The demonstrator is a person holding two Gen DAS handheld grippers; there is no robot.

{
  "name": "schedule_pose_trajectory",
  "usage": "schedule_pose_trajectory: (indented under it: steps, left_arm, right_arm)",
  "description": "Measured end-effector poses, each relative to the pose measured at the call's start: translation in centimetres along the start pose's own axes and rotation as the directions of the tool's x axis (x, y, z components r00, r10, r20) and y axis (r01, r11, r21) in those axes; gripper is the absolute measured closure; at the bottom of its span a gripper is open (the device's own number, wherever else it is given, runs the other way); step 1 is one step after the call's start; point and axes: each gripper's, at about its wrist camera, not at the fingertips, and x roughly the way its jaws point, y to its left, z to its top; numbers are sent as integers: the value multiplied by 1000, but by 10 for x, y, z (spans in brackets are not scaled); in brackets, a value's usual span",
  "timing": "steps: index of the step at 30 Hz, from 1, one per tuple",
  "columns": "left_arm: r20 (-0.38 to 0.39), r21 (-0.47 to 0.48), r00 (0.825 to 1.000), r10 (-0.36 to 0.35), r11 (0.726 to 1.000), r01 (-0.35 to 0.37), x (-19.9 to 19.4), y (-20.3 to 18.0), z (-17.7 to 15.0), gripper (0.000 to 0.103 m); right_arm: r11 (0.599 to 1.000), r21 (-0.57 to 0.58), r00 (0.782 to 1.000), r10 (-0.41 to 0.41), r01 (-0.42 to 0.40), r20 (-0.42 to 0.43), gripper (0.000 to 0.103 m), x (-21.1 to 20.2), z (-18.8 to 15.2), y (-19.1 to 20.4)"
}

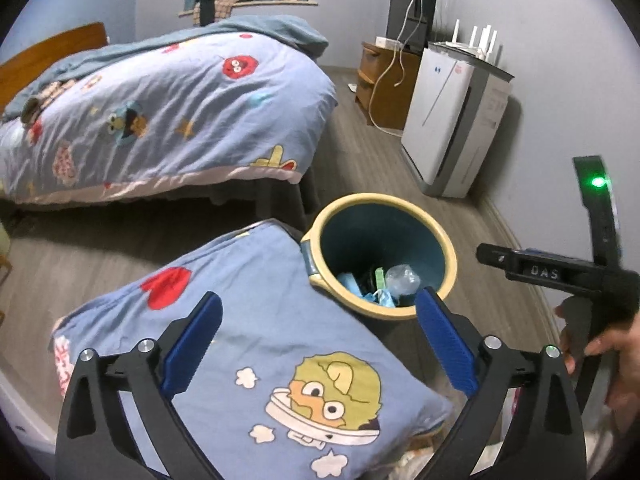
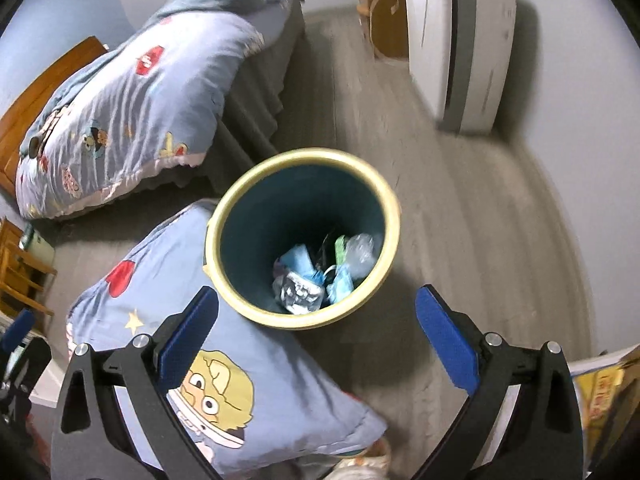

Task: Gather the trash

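We look down at a round trash bin point(image 2: 303, 240) standing upright on the grey wood floor point(image 2: 460, 220), its mouth facing up toward us. It has a cream rim and dark teal inner walls. At its bottom lies the collected trash point(image 2: 316, 272): crumpled light blue pieces, a silvery wrapper, a green scrap and a clear plastic lump; we cannot tell any single long axis among them.

Our left gripper point(image 1: 318, 340) is spread wide with nothing between its blue pads, poised above a blue cartoon-print pillow point(image 1: 256, 352) whose edge touches the bin's left side. Our right gripper point(image 2: 316, 340) is likewise released and empty, over the bin's near rim.

Beyond the bin stand a bed with a matching quilt point(image 1: 168, 112) and, by the wall, a white appliance point(image 1: 452, 120).
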Motion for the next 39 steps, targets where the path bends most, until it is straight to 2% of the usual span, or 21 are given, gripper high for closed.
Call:
schedule_pose_trajectory:
  steps: [4,7,10,13,20,24,29,39]
  left_arm:
    - [19,33,998,58,998,-58,-10,-10,-7,5]
    - [34,29,997,65,997,-66,-11,-10,-10,5]
    - [56,11,995,85,996,-86,-10,-7,-9,5]
    - [66,-28,996,51,998,-50,-5,-1,-6,5]
    - [66,-14,990,127,992,-126,6,1,-1,5]
    - [65,-35,991,117,993,-115,6,7,-1,5]
    - [76,-16,986,146,989,-145,5,6,-2,5]
    - [75,-4,987,144,990,-144,3,3,-4,5]
  right_arm:
    - [997,-67,996,-35,40,77,6,-29,-12,13]
    - [990,-113,986,-67,85,149,6,-51,-23,22]
    - [986,-134,980,-77,103,182,6,-61,-32,28]
    - [981,-163,978,-76,109,196,6,-62,-35,36]
    - [976,-186,976,-75,113,204,6,-58,-35,45]
    - [973,-200,974,-70,114,214,6,-58,-37,50]
    - [973,-204,974,-64,110,219,6,-59,-38,53]
    - [973,-201,973,-65,111,221,6,-60,-39,55]
